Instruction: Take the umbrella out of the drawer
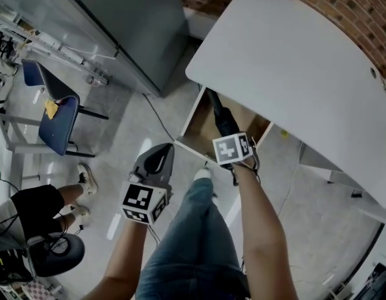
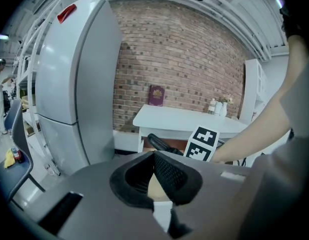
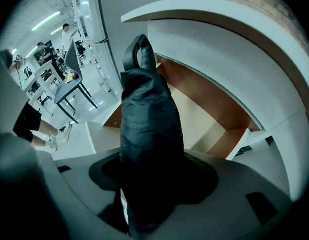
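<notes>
The black folded umbrella (image 1: 221, 119) hangs over the open wooden drawer (image 1: 194, 129) under the white desk (image 1: 293, 61). My right gripper (image 1: 232, 144) is shut on it and points steeply down. In the right gripper view the umbrella (image 3: 144, 114) rises between the jaws, its strap loop on top, with the drawer's (image 3: 204, 121) bare bottom behind it. My left gripper (image 1: 158, 161) hangs left of the drawer, apart from it, above the floor. In the left gripper view its pads meet at the tips (image 2: 154, 156) with nothing held, and the umbrella (image 2: 162, 144) shows beyond.
A tall grey cabinet (image 1: 118, 24) stands left of the desk. A blue chair (image 1: 59, 120) and a seated person's legs (image 1: 52, 202) are at the far left. A dark red book (image 2: 156, 95) leans on the brick wall (image 2: 184, 59) on the desk. My own legs (image 1: 193, 230) are below.
</notes>
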{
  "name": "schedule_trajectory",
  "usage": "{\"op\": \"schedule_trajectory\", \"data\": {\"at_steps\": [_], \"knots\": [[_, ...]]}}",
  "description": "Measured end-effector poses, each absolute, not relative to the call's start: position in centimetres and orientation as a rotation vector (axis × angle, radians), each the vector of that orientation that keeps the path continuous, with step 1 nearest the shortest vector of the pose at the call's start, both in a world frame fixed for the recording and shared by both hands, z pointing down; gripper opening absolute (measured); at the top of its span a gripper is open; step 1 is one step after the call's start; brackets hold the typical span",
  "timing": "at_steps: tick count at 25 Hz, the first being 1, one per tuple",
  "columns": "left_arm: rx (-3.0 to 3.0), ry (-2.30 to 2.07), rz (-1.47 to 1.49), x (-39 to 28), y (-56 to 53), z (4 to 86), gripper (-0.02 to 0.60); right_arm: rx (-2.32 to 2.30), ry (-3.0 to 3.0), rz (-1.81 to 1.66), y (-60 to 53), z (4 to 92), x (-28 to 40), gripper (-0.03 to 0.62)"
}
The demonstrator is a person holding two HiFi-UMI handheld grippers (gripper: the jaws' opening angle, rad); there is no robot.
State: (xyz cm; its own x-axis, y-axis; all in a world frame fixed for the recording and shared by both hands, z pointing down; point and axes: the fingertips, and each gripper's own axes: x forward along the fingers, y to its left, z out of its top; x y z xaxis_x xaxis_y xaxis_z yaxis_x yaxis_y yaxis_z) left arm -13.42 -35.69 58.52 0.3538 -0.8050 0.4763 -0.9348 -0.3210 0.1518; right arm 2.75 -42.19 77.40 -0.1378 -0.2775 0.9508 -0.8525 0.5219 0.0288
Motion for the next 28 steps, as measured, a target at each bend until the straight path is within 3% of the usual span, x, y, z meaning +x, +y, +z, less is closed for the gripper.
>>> {"op": "schedule_trajectory", "data": {"at_steps": [28], "knots": [[2.452, -1.594, 0.310, -11.1, -36.9, 41.7, -0.003, 0.992, -1.898, 0.513, -37.7, 56.1, 3.5, 0.253]]}}
